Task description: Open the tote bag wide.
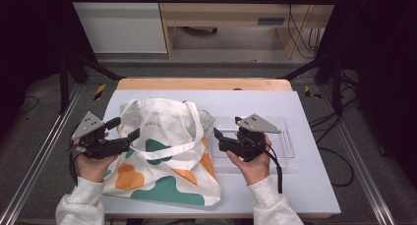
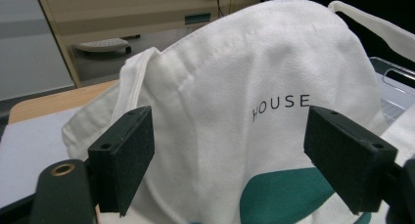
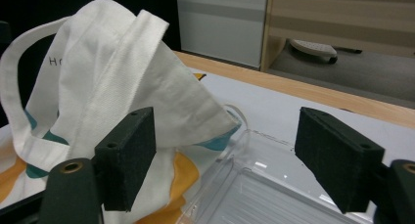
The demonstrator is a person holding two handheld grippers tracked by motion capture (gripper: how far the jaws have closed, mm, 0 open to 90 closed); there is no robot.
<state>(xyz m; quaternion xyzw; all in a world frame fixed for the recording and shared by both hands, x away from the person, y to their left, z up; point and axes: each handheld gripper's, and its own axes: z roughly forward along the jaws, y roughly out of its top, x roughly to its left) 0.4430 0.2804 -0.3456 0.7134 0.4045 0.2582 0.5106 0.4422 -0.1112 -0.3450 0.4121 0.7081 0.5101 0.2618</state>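
I see a cream-white tote bag (image 1: pixel 164 151) patched with teal-green and orange blobs and dark "HOUSE" lettering. The tray (image 1: pixel 285 136) beside it is clear plastic. My left claw (image 1: pixel 127 128) and right claw (image 1: pixel 217 138) are both matte black with grey plates. The tabletop (image 1: pixel 314 185) is pale lavender-grey, edged in light wood.

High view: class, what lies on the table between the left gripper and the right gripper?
The white tote bag with green and orange patches lies between the left gripper and right gripper, as the high view shows.
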